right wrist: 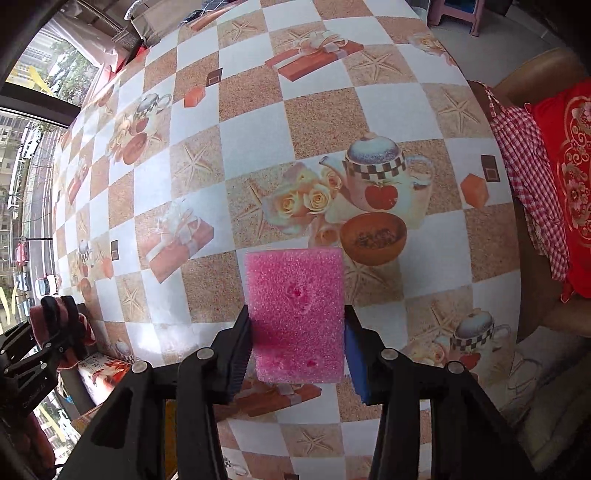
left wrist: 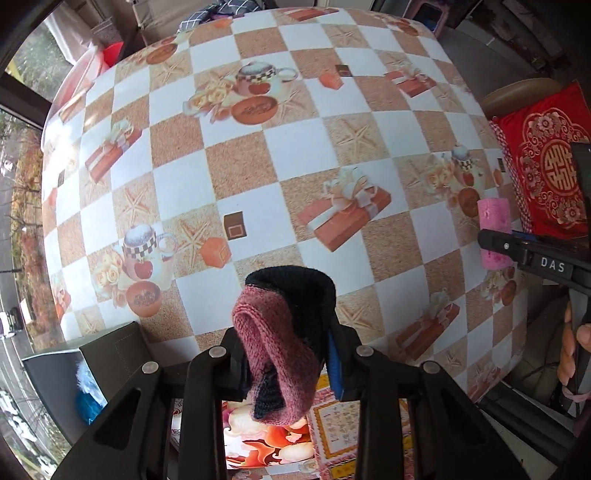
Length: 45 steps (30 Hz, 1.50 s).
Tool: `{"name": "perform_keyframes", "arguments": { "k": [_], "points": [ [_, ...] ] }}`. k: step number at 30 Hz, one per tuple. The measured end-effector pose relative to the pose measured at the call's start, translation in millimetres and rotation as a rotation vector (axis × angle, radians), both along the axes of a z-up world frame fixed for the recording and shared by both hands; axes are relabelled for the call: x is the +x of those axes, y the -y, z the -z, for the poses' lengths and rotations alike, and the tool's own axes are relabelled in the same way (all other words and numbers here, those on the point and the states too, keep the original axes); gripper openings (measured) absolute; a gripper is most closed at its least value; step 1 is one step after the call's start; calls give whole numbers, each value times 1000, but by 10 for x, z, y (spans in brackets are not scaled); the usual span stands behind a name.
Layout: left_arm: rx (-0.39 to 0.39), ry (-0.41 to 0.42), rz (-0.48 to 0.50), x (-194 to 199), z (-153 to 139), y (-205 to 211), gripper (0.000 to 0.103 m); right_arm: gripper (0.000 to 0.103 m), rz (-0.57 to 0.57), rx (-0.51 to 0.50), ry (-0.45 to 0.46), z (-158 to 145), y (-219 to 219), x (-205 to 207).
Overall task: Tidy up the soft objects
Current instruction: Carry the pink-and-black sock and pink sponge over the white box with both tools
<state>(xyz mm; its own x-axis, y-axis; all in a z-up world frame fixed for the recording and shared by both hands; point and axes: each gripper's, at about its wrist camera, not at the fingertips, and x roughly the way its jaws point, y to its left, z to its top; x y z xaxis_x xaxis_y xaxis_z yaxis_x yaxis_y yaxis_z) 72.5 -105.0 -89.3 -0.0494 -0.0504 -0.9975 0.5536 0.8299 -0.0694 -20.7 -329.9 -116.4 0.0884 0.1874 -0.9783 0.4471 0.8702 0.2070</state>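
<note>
My left gripper [left wrist: 286,349] is shut on a rolled knit piece, pink and black [left wrist: 284,332], held above the near edge of the checkered table [left wrist: 280,147]. My right gripper [right wrist: 295,350] is shut on a pink sponge [right wrist: 295,314], held flat above the table near its right edge. The sponge also shows in the left wrist view [left wrist: 495,232], clamped in the right gripper [left wrist: 517,247] at the far right. The left gripper with the knit piece shows at the left edge of the right wrist view [right wrist: 55,321].
A dark fabric bin [left wrist: 92,369] with a blue fluffy thing [left wrist: 86,395] inside stands below the table's near left edge. A red embroidered cushion [left wrist: 546,177] and red checked cloth [right wrist: 524,177] lie on a seat to the right. A pink stool [right wrist: 458,11] stands beyond the table.
</note>
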Motion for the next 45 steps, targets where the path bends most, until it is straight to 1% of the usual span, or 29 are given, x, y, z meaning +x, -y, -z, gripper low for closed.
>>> {"name": "perform_keyframes", "arguments": {
  "k": [3,6,12,16,20,24,31,34,37,41,45],
  "points": [
    [-42,15,55,-141,-169,210,34,47,18,-21,27,-162,-84,-138],
    [-78,37,124,-344,-402,412,34,47,23,-55,59,-359,-174,-236],
    [-134,25,283,-789,-631,737,34,47,13,-129,88,-604,-265,-524],
    [-169,12,392,-1101,-748,848,34,47,32,-148,89,-710,-340,-770],
    [-199,-27,501,-1445,-814,819,34,47,36,-147,61,-708,-478,-1014],
    [-211,-48,603,-1771,-843,704,34,47,36,-155,28,-661,-624,-1230],
    [-208,-63,698,-2110,-804,293,34,47,29,-164,-5,-617,-994,-1523],
    [-201,-54,714,-2168,-785,73,34,47,14,-156,-12,-597,-1193,-1610],
    [-198,-40,696,-2163,-772,-137,34,47,9,-136,-12,-575,-1392,-1694],
    [-214,-27,625,-2069,-778,-385,34,47,-22,-109,-17,-545,-1686,-1780],
    [-236,-8,549,-1956,-812,-589,34,47,-96,-102,-25,-529,-2025,-1833]
  ]
}}
